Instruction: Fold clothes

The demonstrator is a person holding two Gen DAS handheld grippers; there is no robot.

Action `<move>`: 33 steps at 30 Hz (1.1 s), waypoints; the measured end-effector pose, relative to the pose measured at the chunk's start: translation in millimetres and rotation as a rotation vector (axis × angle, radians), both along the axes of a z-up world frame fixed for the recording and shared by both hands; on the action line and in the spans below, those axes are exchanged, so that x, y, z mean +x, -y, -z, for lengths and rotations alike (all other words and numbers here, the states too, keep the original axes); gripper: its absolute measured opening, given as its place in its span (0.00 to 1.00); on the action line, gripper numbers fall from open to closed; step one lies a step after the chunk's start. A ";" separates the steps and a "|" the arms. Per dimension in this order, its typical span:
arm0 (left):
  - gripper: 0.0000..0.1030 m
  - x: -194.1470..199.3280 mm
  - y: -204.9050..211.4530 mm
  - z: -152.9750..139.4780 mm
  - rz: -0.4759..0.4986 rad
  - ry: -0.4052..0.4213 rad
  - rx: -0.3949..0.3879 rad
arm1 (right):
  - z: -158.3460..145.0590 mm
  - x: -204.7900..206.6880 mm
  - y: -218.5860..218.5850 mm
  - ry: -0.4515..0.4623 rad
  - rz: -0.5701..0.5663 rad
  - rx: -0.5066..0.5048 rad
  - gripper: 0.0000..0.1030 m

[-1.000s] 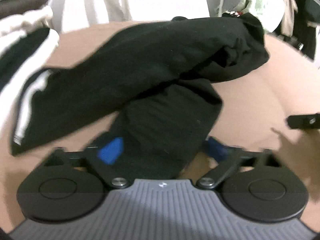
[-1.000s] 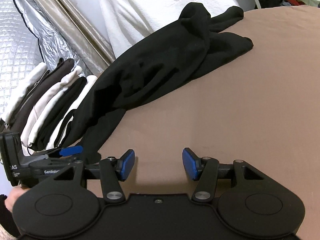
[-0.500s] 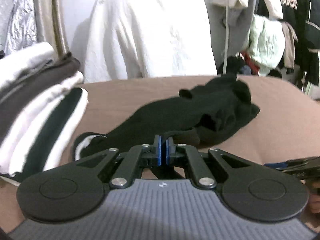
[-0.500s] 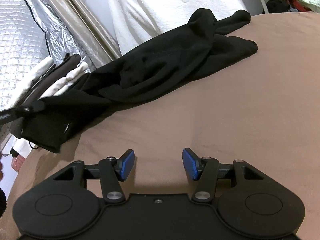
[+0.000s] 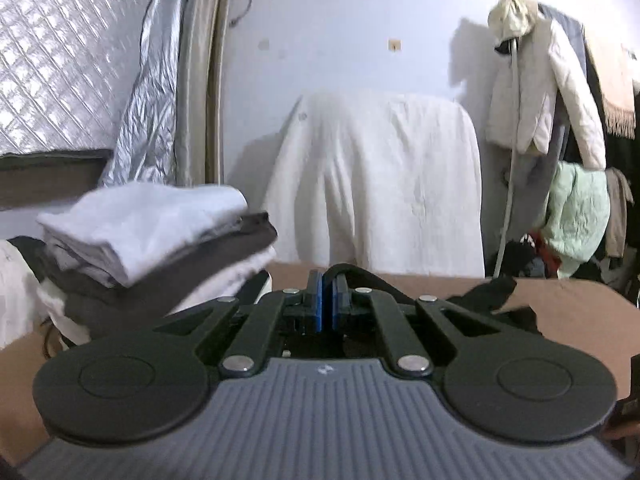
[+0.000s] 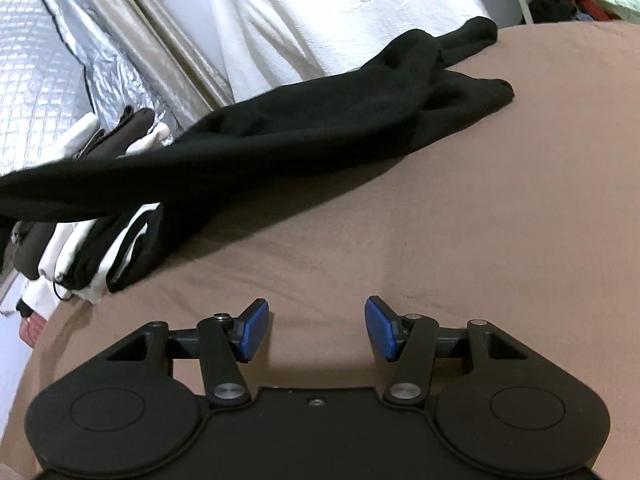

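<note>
The left gripper [image 5: 327, 300] is clamped, its blue pads pressed together on a fold of the black garment [image 6: 280, 140]; black cloth loops over the pad tips in the left wrist view. In the right wrist view one end of the garment is lifted clear of the bed [image 6: 500, 220] and runs off the left edge of the frame. The far end lies bunched on the brown sheet near the bed's far edge, just in front of the white quilt [image 6: 320, 12] that stands behind it. The middle span hangs above the sheet and casts a shadow on it.

The right gripper [image 6: 316, 330] stands at medium width with nothing between its pads. It hovers low over bare sheet, well apart from the garment.

A stack of folded clothes [image 5: 152, 232] occupies the left edge of the bed, white and dark layers alternating. The lifted garment passes over it; whether they touch cannot be told.

Open room: the whole right and near part of the sheet is bare. The left side is bounded by the stack and, beyond it, a silver quilted cover [image 5: 72, 60]. A rack of hanging coats [image 5: 552, 92] bounds the far right.
</note>
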State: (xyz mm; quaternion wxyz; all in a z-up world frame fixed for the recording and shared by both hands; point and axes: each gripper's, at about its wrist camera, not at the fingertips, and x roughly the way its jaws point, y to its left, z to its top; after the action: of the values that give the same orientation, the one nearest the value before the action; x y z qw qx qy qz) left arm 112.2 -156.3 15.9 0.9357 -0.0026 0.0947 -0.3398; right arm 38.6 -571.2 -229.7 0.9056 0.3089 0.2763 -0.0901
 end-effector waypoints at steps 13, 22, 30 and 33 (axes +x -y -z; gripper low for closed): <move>0.04 2.4 -28.3 17.6 -0.057 0.012 -0.074 | 7.5 24.8 37.3 0.097 0.180 0.252 0.68; 0.04 14.8 -41.4 21.3 -0.137 -0.018 -0.088 | -16.1 59.3 34.0 0.135 0.184 0.106 0.06; 0.04 3.4 -39.2 23.7 -0.235 -0.079 0.011 | -78.7 -39.5 -14.2 0.050 0.072 -0.243 0.06; 0.04 -8.0 -47.6 27.2 -0.218 -0.152 0.004 | -87.4 -65.8 -25.5 -0.029 0.039 -0.269 0.05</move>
State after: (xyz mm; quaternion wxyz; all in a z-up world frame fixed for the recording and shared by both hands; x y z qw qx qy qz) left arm 104.2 -108.8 -11.4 0.9573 -0.0368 0.1649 -0.2347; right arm -27.2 -545.7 -142.2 0.9328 0.1888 0.2686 -0.1485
